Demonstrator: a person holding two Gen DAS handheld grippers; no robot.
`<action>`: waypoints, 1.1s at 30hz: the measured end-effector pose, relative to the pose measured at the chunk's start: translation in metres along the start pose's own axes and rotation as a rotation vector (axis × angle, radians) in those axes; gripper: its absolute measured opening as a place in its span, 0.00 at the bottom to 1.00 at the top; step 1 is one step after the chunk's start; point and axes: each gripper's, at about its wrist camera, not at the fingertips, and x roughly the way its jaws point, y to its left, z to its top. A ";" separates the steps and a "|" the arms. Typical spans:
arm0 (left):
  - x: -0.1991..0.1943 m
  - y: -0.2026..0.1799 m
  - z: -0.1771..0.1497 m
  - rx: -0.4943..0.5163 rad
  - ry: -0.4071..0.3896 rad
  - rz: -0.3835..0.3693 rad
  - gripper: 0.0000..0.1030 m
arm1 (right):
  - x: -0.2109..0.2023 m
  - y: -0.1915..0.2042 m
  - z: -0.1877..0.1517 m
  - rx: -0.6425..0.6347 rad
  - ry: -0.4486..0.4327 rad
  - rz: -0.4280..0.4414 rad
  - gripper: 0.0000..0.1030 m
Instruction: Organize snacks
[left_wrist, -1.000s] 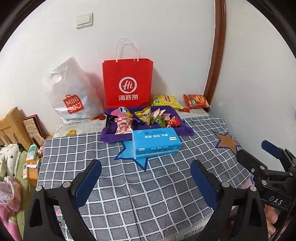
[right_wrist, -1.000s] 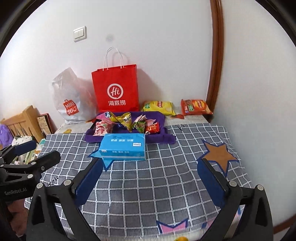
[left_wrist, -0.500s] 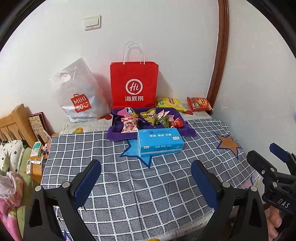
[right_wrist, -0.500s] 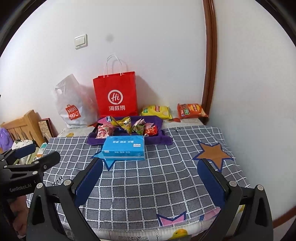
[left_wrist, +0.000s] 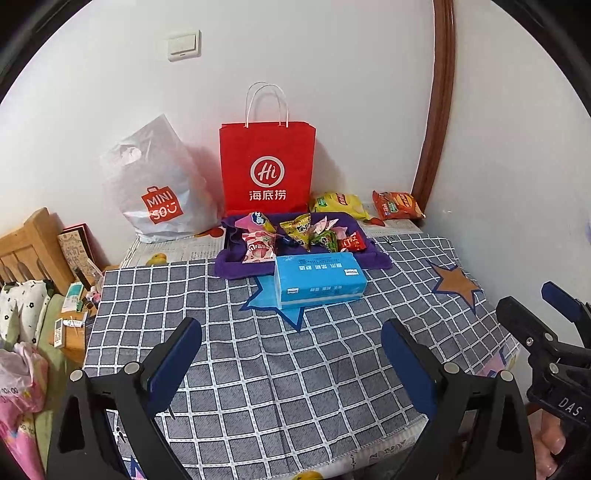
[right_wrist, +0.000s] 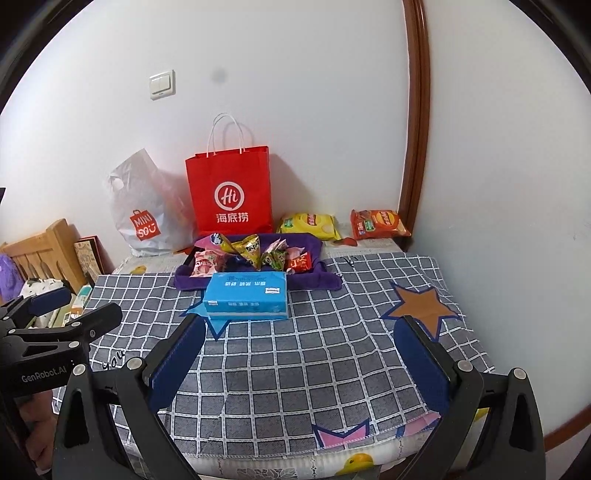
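A: Grey checked cloth fills the view: the table (left_wrist: 258, 369) spreads wide and bare in front, and over the last second both cameras have drawn back and up, so more of its near edge shows than before.

B: So that's a retreat, not an approach?

A: That's my read. Nothing on the table has shifted. The red paper bag (left_wrist: 267, 166) stands against the wall, the white plastic bag (left_wrist: 155, 184) just beside it.

B: And the snacks?

A: Most sit heaped in the purple tray (left_wrist: 373, 258) at the far side, behind the blue tissue box (left_wrist: 319, 280), which touches the tray's front. A yellow chip bag (left_wrist: 340, 205) and an orange chip bag (left_wrist: 397, 205) lie loose behind the tray, near the wall.

B: Grippers?

A: Left gripper (left_wrist: 291, 354) spread wide, holding nothing. Right gripper (right_wrist: 299, 354) the same, fingers apart and empty, both well short of the tray.

B: So sorting looks either finished or paused, with those two loose bags the likely remaining job.
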 end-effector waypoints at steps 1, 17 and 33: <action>0.000 0.000 0.000 -0.001 0.001 -0.002 0.95 | -0.001 0.000 0.000 0.000 -0.002 0.004 0.98; -0.002 0.000 -0.001 -0.004 0.000 0.000 0.95 | -0.006 0.003 0.002 -0.009 -0.017 -0.001 0.98; -0.005 -0.001 0.001 -0.005 0.005 0.001 0.95 | -0.008 0.002 0.002 -0.010 -0.021 0.001 0.98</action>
